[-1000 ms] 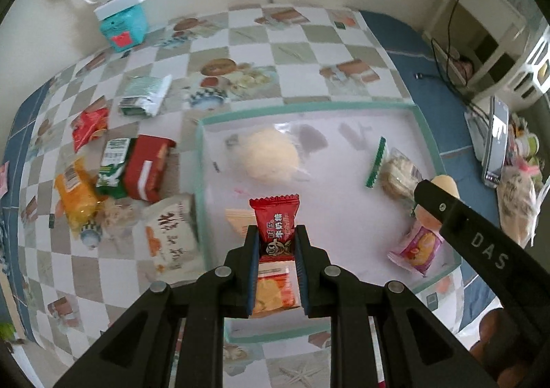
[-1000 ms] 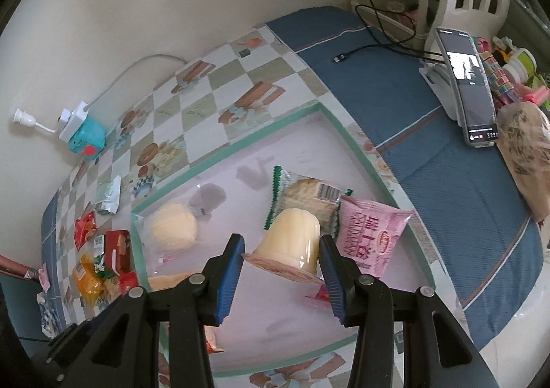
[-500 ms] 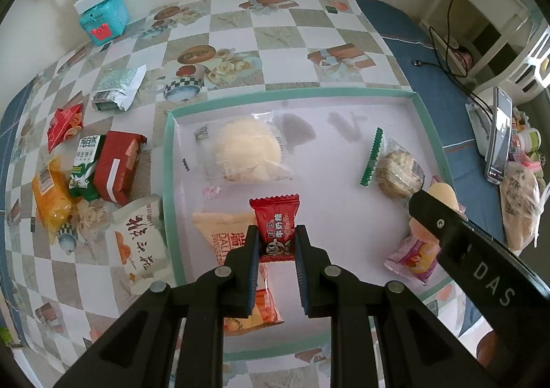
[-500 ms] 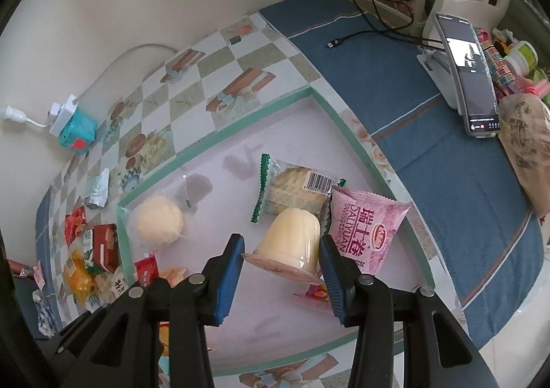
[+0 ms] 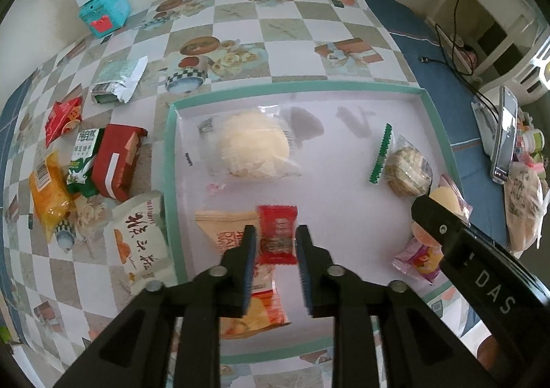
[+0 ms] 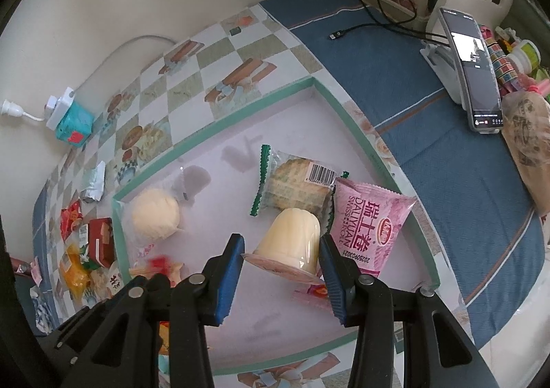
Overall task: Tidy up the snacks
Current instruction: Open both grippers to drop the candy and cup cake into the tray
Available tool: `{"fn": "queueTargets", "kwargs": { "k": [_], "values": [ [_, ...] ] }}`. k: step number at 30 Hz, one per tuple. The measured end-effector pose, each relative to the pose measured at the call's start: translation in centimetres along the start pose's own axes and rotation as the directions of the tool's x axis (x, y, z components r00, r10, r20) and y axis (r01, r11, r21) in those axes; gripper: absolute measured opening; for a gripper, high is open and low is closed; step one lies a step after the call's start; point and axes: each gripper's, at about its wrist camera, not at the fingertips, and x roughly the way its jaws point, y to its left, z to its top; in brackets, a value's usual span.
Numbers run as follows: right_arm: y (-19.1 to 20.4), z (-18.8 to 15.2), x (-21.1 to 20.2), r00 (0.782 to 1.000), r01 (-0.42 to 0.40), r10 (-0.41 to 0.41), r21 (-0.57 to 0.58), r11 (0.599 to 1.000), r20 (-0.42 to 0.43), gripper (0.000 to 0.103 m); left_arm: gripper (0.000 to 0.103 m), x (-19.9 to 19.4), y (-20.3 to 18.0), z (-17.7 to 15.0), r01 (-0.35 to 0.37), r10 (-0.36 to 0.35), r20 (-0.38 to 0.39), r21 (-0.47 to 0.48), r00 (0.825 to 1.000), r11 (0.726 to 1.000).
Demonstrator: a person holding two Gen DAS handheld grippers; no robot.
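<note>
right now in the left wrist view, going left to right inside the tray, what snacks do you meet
Orange-tan wafer packet → red candy packet between the opening fingers of the left hand-held gripper → green-edged round cracker pack → pink snack packet beside the right hand-held gripper. The bun overlaps the first two and is left out.

Lighting: soft, even daylight, fairly bright; source not seen. Shadows: two grey tong-shaped patches on the tray floor. Glare: mild sheen on the clear bun wrapper. Distortion: strong fisheye bending, black corners. Blur: red packet slightly smeared; edges soft.
</note>
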Motion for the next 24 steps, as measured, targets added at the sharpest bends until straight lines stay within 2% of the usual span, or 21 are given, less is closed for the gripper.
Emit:
{"fn": "queueTargets", "kwargs": {
  "k": [1, 2, 6, 10, 16, 19, 21, 24],
  "values": [
    [0.0, 0.0, 0.1, 1.000, 0.000, 0.000, -0.001, 1.000, -0.002, 0.048, 0.046, -0.1, 0.1, 0.0, 0.000, 0.000, 0.001, -0.004, 1.000, 1.000],
    [0.1, 0.0, 0.1, 1.000, 0.001, -0.001, -0.002, 1.000, -0.004, 0.048, 0.051, -0.1, 0.3, 0.0, 0.001, -0.001, 0.002, -0.009, 1.000, 1.000],
    [0.2, 0.0, 0.3, 1.000, 0.006, -0.006, -0.004, 1.000, -0.011, 0.048, 0.052, -0.2, 1.2, 0.2, -0.009, 0.009, -0.004, -0.035, 1.000, 0.999],
    [0.5, -0.1, 0.5, 1.000, 0.011, -0.011, -0.014, 1.000, -0.016, 0.048, 0.066, -0.6, 2.6, 0.2, -0.044, 0.044, -0.004, -0.080, 0.999, 0.996],
    [1.1, -0.2, 0.8, 0.999, 0.026, -0.026, -0.040, 0.999, -0.024, 0.051, 0.075, -1.0, 4.9, 0.5, -0.068, 0.068, -0.004, -0.146, 0.998, 0.987],
    [1.5, -0.3, 0.8, 0.999, 0.038, -0.039, -0.051, 0.998, -0.025, 0.057, 0.076, -1.0, 6.1, 0.5, -0.083, 0.082, -0.016, -0.181, 0.997, 0.980],
    [1.8, -0.4, 0.9, 0.999, 0.046, -0.048, -0.057, 0.997, -0.023, 0.068, 0.078, -1.0, 6.9, 0.6, -0.095, 0.093, -0.018, -0.205, 0.995, 0.974],
    [2.3, -0.5, 1.0, 0.998, 0.062, -0.064, -0.071, 0.996, -0.020, 0.077, 0.088, -1.2, 8.2, 0.6, -0.125, 0.125, -0.014, -0.237, 0.992, 0.963]
  ]
}}
